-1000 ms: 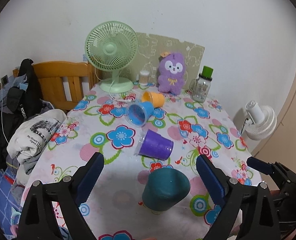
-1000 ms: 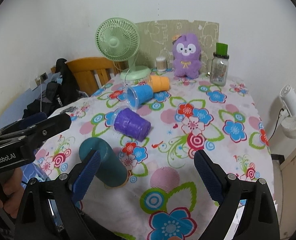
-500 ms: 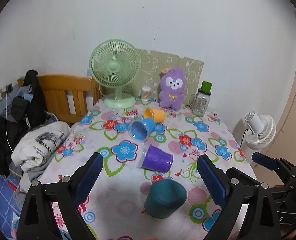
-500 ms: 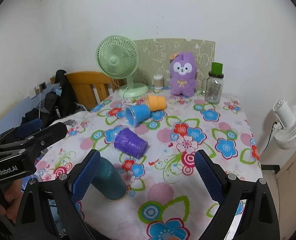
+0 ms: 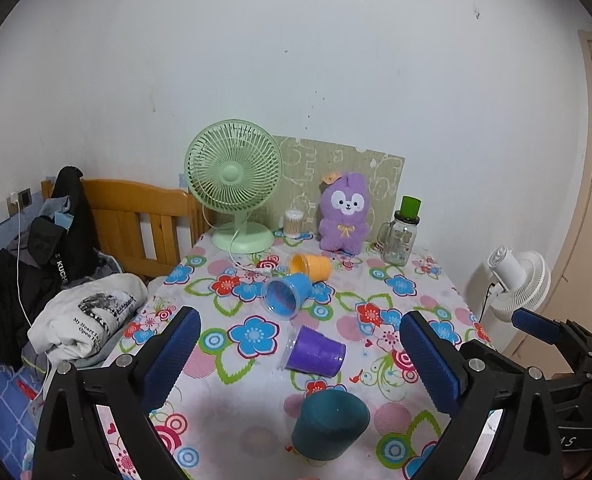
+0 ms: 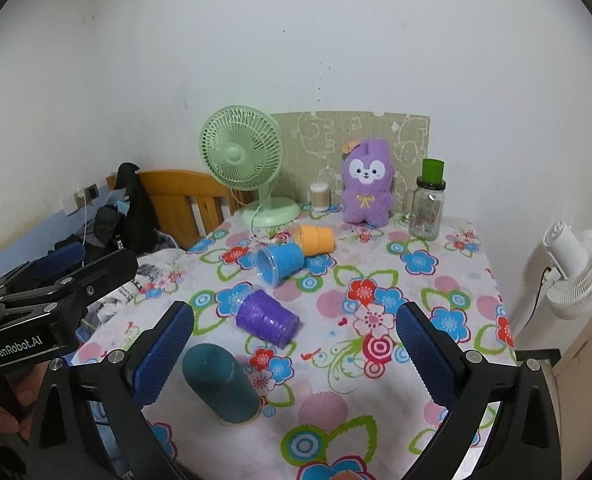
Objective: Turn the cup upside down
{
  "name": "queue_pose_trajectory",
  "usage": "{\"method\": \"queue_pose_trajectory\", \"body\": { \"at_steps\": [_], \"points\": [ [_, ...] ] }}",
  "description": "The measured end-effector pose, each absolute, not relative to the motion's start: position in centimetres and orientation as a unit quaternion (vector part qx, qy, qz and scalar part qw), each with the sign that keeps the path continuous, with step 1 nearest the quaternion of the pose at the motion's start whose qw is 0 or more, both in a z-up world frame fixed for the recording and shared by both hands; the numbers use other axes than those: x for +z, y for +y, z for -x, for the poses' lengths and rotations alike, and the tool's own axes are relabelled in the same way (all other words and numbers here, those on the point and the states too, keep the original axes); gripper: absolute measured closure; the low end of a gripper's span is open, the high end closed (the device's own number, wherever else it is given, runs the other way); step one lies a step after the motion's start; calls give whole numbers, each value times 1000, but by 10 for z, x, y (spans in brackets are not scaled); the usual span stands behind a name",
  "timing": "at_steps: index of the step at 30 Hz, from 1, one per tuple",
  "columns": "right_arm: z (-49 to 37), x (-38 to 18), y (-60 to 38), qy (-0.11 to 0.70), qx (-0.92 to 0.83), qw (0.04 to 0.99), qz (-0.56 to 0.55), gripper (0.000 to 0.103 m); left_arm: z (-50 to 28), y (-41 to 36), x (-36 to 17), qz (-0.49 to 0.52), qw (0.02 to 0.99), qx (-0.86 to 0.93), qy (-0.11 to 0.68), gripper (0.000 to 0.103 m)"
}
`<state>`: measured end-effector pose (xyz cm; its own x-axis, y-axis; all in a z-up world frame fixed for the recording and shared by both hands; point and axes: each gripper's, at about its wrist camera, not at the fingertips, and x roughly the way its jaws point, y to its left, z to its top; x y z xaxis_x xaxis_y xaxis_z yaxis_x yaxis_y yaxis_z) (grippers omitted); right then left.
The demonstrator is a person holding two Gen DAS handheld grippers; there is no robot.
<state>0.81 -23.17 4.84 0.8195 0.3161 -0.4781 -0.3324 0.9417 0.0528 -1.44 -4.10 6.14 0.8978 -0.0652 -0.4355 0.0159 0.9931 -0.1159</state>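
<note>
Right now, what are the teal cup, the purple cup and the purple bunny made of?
Teal cup: probably plastic, opaque with a dull matte look. Purple cup: likely thin plastic, slightly glossy, with a clear see-through rim. Purple bunny: soft plush fabric, fuzzy all over, with a stitched face.

Four plastic cups on flowered tablecloth. Teal cup [image 5: 330, 424] nearest, standing upside down, base up. Purple cup [image 5: 315, 353] beyond it, lying on side, mouth to left. Blue cup [image 5: 287, 293] farther, on side, mouth toward camera. Orange cup [image 5: 309, 267] behind, also on side, touching blue cup.
</note>
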Motion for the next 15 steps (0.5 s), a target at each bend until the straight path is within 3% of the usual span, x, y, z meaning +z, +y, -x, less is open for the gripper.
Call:
{"method": "queue_pose_trajectory", "body": {
  "at_steps": [15],
  "points": [
    [-7, 53, -232, 237, 173, 956, 14, 1, 15, -42, 68, 52, 977, -16, 208, 1]
  ]
}}
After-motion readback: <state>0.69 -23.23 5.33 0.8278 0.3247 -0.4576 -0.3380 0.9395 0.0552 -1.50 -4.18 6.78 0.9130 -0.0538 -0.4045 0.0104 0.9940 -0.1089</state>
